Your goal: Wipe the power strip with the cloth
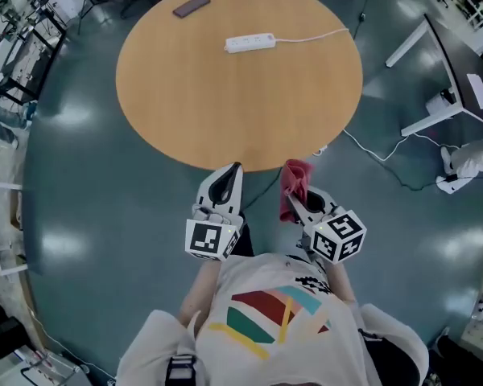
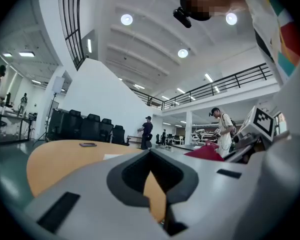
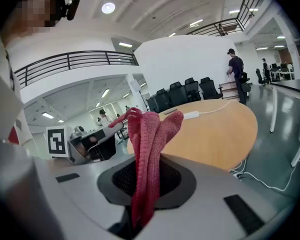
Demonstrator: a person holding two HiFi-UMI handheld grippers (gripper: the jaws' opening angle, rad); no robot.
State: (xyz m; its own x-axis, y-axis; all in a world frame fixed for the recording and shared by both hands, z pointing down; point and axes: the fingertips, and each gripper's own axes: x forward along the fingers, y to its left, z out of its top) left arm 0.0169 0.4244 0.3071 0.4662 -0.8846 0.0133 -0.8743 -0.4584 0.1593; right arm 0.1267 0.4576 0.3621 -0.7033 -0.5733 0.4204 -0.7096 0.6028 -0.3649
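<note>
Two grippers, both parked at the 6 o'clock edge of the round table (image 1: 225, 103), neither over it yet.

- Right gripper (image 1: 302, 199): jaws pinched on the red cloth (image 3: 150, 139). The fabric is clamped low in the jaws, and a bunched fold stands up past the tips.
- Left gripper (image 1: 235, 171): jaws pressed together with nothing between them. The seam is shut in its own view (image 2: 151, 153), with only tabletop visible beyond it.
- Power strip (image 1: 250, 43): white, lying flat on the far side of the table near the 12 o'clock edge, well apart from both grippers.
- Seen from the cloth the strip sits at about 11 o'clock, and from the left gripper at about 12 to 1.
- Its long axis runs 9 to 3, with the 3 o'clock end tipped slightly away.
- The cord (image 1: 310, 36) leaves from the 3 o'clock end and runs off the table edge at 2 o'clock.
- A dark flat object (image 1: 191, 6), probably a phone though it's too small to be sure, lies at 11 o'clock beyond the strip and off the wiping line.

My read is that the next move is a long forward reach. The right gripper carries the cloth to 12 o'clock and shifts a little toward 9 so it lands on the strip (image 3: 191, 115). Strokes should run along the 9 to 3 axis.

The left gripper is laterally the closer one, so it's the natural choice to pin the strip at its 9 o'clock end, away from the cord. A loose strip will likely slide under the cloth.
</note>
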